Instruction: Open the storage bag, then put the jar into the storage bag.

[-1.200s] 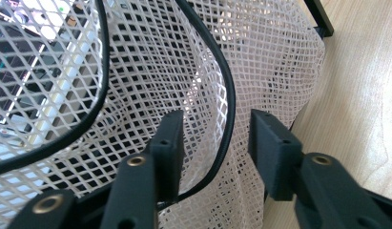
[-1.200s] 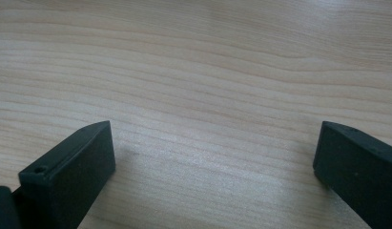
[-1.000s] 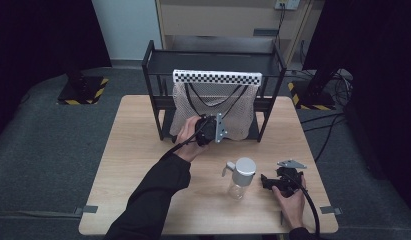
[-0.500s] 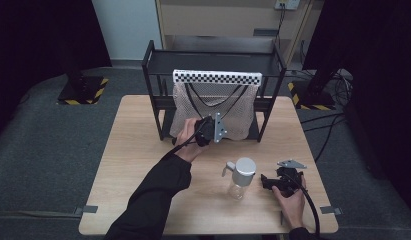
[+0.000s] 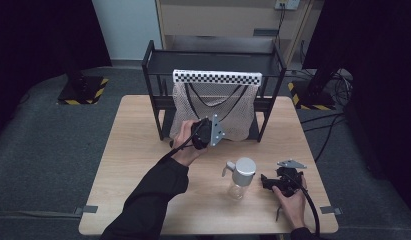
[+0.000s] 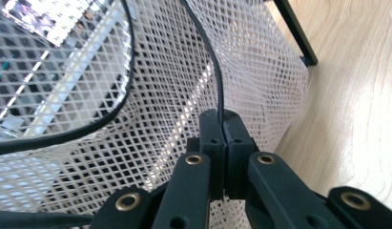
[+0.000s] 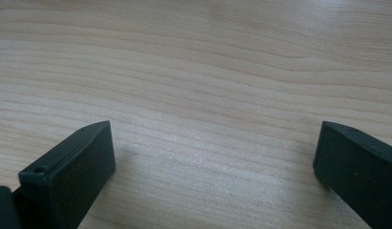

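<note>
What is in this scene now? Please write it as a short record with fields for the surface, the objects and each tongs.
surface: wooden table
rack: black metal shelf at the far side of the table
bag: white mesh bag with a black cord, hanging from the shelf
bottle: clear bottle with a grey lid, standing upright near the right tongs
left tongs: shut on the mesh bag at its black cord
right tongs: open, empty, over bare wood

The mesh bag (image 6: 260, 71) is running off the left gripper view at twelve and nine o'clock. The left gripper (image 6: 224, 125) is hiding its pinched cord, and the right gripper (image 5: 271, 181) is showing too small.
</note>
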### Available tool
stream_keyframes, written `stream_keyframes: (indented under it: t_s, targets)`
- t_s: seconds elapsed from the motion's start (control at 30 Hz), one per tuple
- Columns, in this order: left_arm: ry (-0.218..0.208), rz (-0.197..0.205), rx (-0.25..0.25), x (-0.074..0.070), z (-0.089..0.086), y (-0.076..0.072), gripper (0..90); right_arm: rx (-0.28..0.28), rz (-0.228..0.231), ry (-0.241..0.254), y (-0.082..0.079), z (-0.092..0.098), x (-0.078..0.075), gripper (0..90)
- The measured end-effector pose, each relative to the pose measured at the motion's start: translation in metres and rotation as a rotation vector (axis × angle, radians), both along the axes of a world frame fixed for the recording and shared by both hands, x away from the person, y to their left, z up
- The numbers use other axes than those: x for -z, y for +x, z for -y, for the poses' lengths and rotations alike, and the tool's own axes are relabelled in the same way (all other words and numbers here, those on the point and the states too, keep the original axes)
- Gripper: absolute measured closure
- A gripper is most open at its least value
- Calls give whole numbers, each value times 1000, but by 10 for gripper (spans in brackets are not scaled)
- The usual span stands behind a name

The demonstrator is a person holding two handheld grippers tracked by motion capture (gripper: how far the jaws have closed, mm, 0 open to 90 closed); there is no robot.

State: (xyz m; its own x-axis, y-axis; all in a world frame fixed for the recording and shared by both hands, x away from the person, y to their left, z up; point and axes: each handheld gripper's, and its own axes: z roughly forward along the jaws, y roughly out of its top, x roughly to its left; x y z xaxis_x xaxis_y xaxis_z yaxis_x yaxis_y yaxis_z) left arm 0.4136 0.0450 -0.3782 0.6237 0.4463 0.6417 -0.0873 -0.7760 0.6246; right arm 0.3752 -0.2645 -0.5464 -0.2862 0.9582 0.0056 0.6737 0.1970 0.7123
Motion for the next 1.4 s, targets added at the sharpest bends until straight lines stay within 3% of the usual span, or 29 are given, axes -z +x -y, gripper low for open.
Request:
stream_keyframes:
  t_s: [0.3,0.53,0.77,0.9,1.0,1.23,1.4]
  targets:
    - [-47,16,28,-14,-3,-16,888,0,0,0,0,0,0,5]
    - [-50,43,32,-26,-5,-23,889,0,0,0,0,0,0,5]
    - [-45,31,29,-22,-6,-20,888,-5,17,-22,-3,-1,-2,19]
    - [-42,24,30,-19,-6,-16,888,-66,67,2,-10,-2,-18,17]
    - [-42,24,35,-18,-6,-16,888,-85,89,-11,-15,-3,-28,13]
    - [-51,22,27,-14,-4,-16,888,-96,105,1,-23,3,-43,13]
    - [-46,22,24,-13,-2,-15,885,-136,106,14,-28,8,-53,16]
